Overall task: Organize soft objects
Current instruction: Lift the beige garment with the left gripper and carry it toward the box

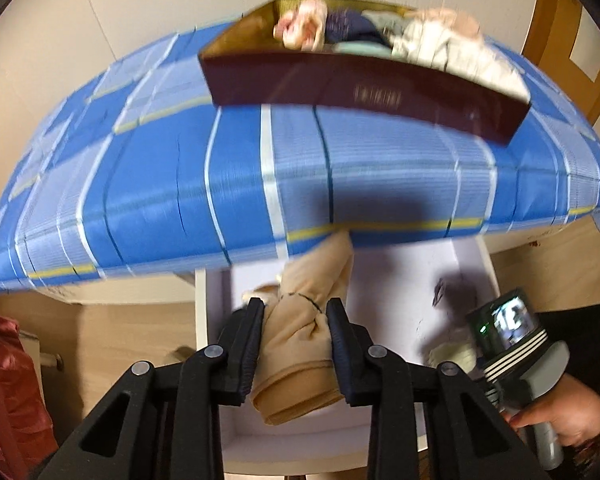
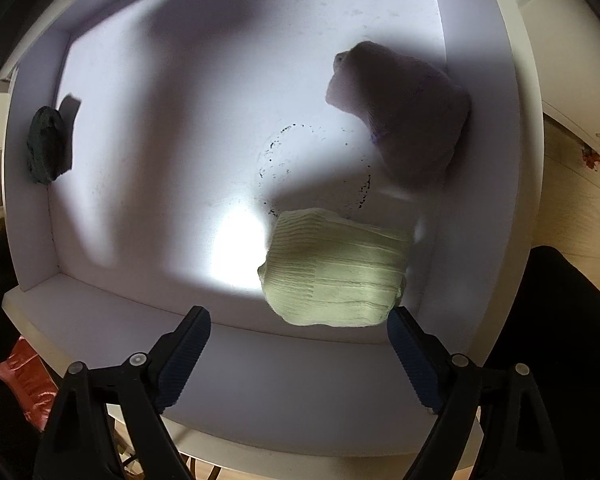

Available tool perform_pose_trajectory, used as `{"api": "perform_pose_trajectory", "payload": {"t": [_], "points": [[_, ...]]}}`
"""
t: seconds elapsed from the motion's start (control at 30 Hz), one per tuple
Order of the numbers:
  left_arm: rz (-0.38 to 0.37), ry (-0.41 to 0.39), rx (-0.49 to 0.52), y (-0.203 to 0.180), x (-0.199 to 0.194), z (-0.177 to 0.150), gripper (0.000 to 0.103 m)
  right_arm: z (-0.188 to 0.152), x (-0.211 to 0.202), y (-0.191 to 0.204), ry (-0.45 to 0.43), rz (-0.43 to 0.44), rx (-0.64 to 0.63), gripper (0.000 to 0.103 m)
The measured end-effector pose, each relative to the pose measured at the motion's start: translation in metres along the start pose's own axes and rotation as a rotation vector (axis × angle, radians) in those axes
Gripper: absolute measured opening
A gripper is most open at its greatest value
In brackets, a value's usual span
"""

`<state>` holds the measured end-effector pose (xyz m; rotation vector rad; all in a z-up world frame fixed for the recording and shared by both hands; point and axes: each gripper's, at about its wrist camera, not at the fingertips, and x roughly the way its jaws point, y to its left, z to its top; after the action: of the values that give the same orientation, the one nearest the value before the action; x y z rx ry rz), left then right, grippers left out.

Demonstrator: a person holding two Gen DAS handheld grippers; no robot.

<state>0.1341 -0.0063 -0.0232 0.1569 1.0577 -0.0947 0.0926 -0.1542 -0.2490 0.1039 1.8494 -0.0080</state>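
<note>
Left gripper (image 1: 294, 338) jaws pinching beige stocking (image 1: 300, 344); right gripper (image 2: 300, 354) jaws spread; box (image 1: 360, 96) lettering unreadable.

Maroon box (image 1: 364, 92) lettering motion-blurred, unreadable; shadowed bundle (image 2: 404, 120) in drawer unidentifiable.

The left tongs (image 1: 296, 340) fill the bottom centre of their view: matte black linkage arms with triangular cut-outs, round silver rivets at the joints, and ribbed dark pads. The right tongs (image 2: 300, 356), at the bottom of their view, have the same black arms and rivets, with ribbed blue-black pads. At lower right of the left view, a hand (image 1: 568, 416) wraps a grey handle under a black, white-striped camera body; the sleeve is dark and patterned.
</note>
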Motion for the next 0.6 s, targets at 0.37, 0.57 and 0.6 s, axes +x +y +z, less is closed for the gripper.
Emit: {"api": "perform_pose_trajectory", "payload": {"t": [0.37, 0.57, 0.6], "points": [[-0.071, -0.060, -0.004, 0.000, -0.032, 0.032, 0.027, 0.004, -0.006, 0.003, -0.008, 0.012, 0.004, 0.091], [-0.122, -0.099, -0.051, 0.010, -0.055, 0.045, 0.027, 0.003, -0.008, 0.003, -0.010, 0.012, 0.004, 0.091], [-0.125, -0.107, -0.056, 0.012, -0.058, 0.047, 0.027, 0.003, -0.009, 0.003, -0.011, 0.013, 0.005, 0.091]]}}
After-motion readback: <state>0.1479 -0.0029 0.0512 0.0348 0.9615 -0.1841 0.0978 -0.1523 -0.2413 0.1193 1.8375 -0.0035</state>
